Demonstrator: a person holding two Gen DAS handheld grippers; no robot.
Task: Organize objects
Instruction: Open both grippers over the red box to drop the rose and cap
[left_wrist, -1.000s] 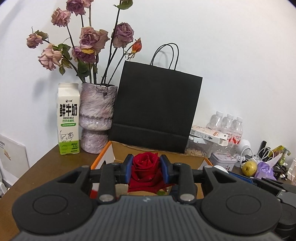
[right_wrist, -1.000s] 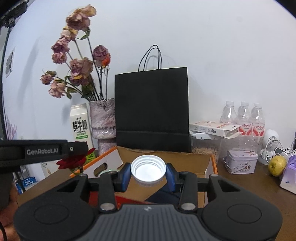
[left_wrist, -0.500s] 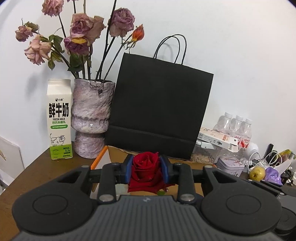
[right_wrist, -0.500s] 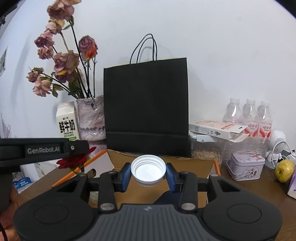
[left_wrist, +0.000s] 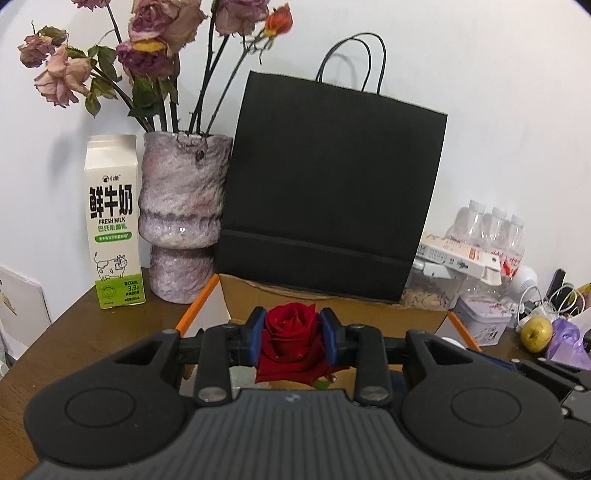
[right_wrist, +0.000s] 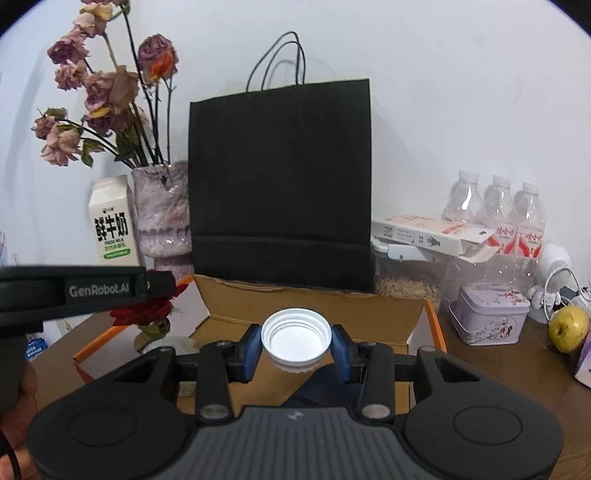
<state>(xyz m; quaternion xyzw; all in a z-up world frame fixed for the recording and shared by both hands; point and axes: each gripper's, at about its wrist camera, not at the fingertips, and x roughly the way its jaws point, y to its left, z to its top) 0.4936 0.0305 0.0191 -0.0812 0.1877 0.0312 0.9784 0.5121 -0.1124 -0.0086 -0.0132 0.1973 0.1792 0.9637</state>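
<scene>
A fresh red rose (left_wrist: 291, 341) is pinched between the blue pads of my left gripper (left_wrist: 292, 341), which is shut on its bloom above an open cardboard box (left_wrist: 258, 295). In the right wrist view the same rose (right_wrist: 142, 314) shows at the left under the other gripper's black body. My right gripper (right_wrist: 295, 349) is shut on a white screw cap (right_wrist: 295, 341), its open side facing the camera, held over the cardboard box (right_wrist: 314, 306). A mottled purple vase (left_wrist: 181, 218) of dried roses stands behind the box at the left.
A black paper bag (left_wrist: 328, 188) stands right behind the box. A milk carton (left_wrist: 112, 225) is left of the vase. At the right are water bottles (right_wrist: 495, 206), a flat white carton (right_wrist: 428, 232), a lilac tin (right_wrist: 491, 314), a yellow-green fruit (right_wrist: 567, 328) and cables.
Both grippers have moved forward toward the bag and vase, which now look larger and nearer. The rose and the white cap stay held as before.
</scene>
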